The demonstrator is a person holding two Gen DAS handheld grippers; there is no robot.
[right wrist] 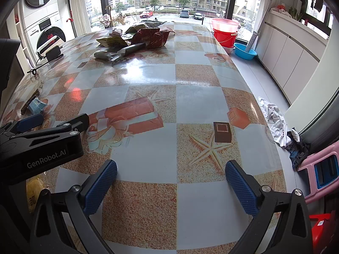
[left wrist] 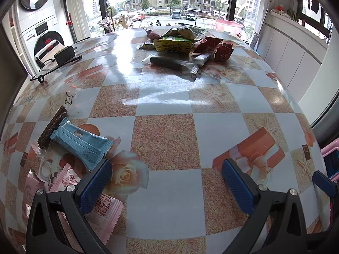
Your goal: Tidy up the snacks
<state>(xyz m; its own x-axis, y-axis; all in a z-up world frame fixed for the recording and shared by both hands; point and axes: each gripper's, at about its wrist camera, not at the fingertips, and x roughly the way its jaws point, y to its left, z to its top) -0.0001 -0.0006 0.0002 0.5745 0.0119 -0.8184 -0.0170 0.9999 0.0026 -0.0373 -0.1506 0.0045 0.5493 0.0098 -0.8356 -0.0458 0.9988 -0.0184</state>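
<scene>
Where the left wrist view looks along the wide-spread left tool (left wrist: pixel 166 182), three snacks lie near-left: brown bar (left wrist: pixel 52 127), blue packet (left wrist: pixel 81 145), pink packet (left wrist: pixel 70 182). Right wrist view: right tool (right wrist: pixel 170 184) wide, surface (right wrist: pixel 190 99) edge at right; snack pile (right wrist: pixel 135 37) far off.

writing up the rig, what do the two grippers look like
Both match: the left gripper and right gripper have matte black angular frames with silver screws, and fingers faced in blue dimpled pads. The left one's body carries white GenRobot.AI lettering. No cables or sleeves show.
</scene>
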